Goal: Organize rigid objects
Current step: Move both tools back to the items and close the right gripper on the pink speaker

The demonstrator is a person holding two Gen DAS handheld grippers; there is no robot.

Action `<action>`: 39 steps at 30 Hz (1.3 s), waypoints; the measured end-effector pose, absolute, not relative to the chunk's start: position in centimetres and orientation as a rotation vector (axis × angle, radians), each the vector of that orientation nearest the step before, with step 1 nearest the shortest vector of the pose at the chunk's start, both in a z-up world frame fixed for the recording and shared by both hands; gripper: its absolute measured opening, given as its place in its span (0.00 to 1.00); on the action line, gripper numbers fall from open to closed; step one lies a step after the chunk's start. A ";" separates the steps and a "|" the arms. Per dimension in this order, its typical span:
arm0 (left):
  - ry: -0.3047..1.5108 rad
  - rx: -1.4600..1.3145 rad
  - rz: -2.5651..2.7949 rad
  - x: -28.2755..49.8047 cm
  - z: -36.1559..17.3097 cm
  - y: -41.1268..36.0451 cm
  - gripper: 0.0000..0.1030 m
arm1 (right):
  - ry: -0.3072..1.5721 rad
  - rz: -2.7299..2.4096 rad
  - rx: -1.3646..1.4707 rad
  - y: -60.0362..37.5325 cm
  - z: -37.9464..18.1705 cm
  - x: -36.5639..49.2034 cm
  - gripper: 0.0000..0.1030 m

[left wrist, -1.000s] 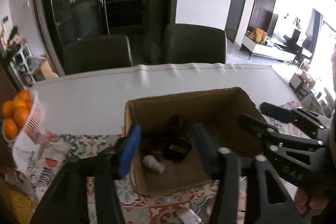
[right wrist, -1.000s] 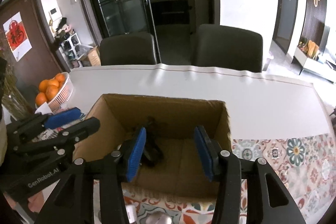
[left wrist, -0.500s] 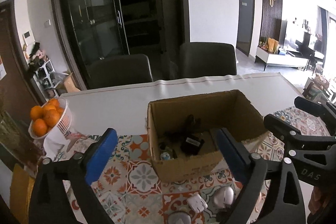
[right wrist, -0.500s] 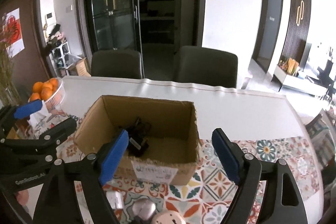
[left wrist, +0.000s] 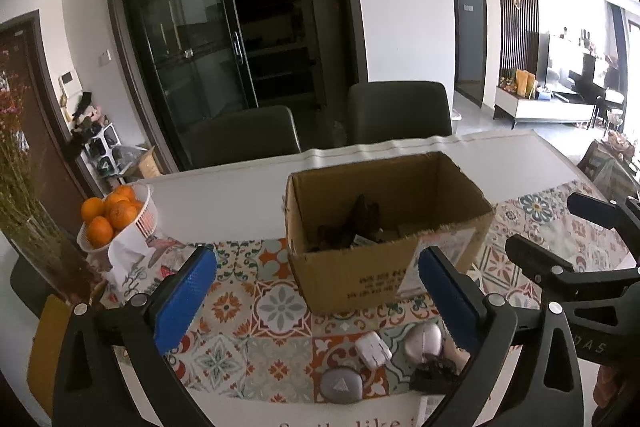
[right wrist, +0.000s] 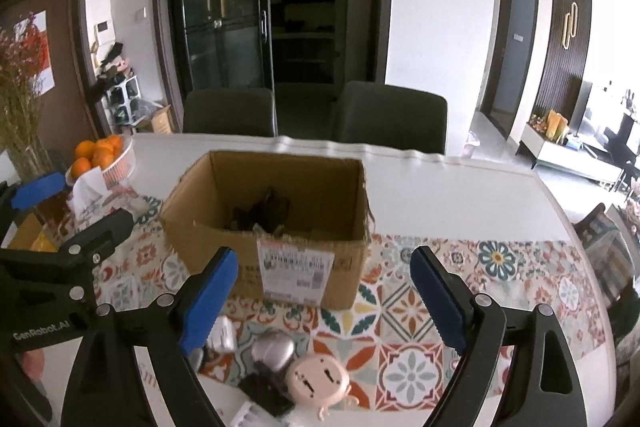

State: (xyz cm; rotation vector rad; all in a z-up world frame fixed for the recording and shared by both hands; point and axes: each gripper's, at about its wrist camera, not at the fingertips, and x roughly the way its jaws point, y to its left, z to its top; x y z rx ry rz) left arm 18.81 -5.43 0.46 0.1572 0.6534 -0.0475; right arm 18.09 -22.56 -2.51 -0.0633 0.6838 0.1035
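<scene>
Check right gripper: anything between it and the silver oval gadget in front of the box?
Nothing visible. The right gripper, jaws opening and empty, hangs above the silver oval gadget with only patterned mat between. A white charger and pink round gadget crowd its sides. The cardboard box stands behind.

Cardboard box (right wrist: 272, 223): open-topped, centre of table, access from above unobstructed. Near edge: small gadgets (right wrist: 276, 351) clustered. Far left: orange basket (left wrist: 120, 219); far tabletop (right wrist: 440, 195) bare.

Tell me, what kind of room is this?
Most likely the dining area of a home. A long white table with a patterned mat stands before two dark chairs, a basket of oranges sits at one end, and a living room with a low TV cabinet opens beyond.
</scene>
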 end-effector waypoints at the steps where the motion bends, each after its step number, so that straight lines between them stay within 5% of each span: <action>1: 0.658 0.162 -0.048 18.5 0.2 -5.6 1.00 | 0.694 0.107 -0.068 -22.7 -2.9 17.8 0.86; 39: 1.037 0.159 0.002 16.3 -13.6 -8.6 1.00 | 1.073 0.286 -0.187 -24.3 -16.4 17.0 0.85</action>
